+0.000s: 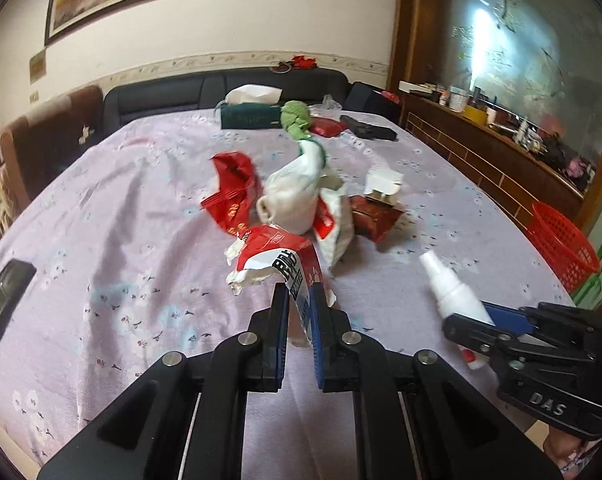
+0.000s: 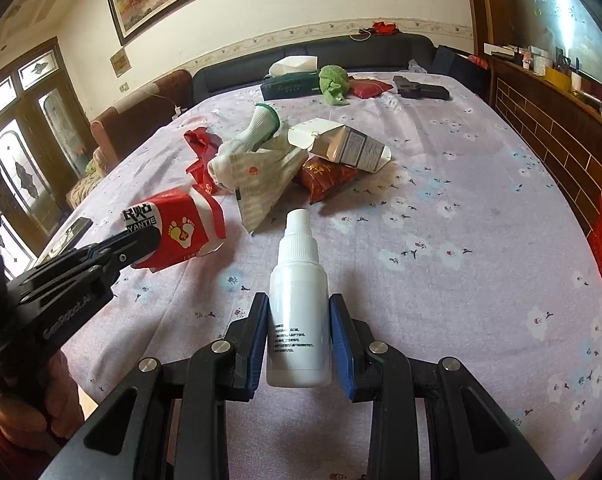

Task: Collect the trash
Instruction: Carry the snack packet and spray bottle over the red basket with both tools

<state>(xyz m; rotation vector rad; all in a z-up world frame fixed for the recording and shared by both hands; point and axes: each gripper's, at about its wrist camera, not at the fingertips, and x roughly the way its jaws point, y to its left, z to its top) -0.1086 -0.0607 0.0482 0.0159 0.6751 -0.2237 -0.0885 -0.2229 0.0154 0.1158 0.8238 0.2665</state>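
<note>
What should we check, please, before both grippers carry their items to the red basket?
1. Left gripper shut on the red wrapper: ok.
2. Wrapper clear of the tablecloth: ok, it hangs lifted in the right wrist view.
3. Right gripper shut on the white bottle: ok, pads press on both sides.
4. Bottle cap on: ok.
5. Red basket within view: ok, at the table's right edge.
6. Room inside the basket: cannot tell, its inside is hidden.
</note>
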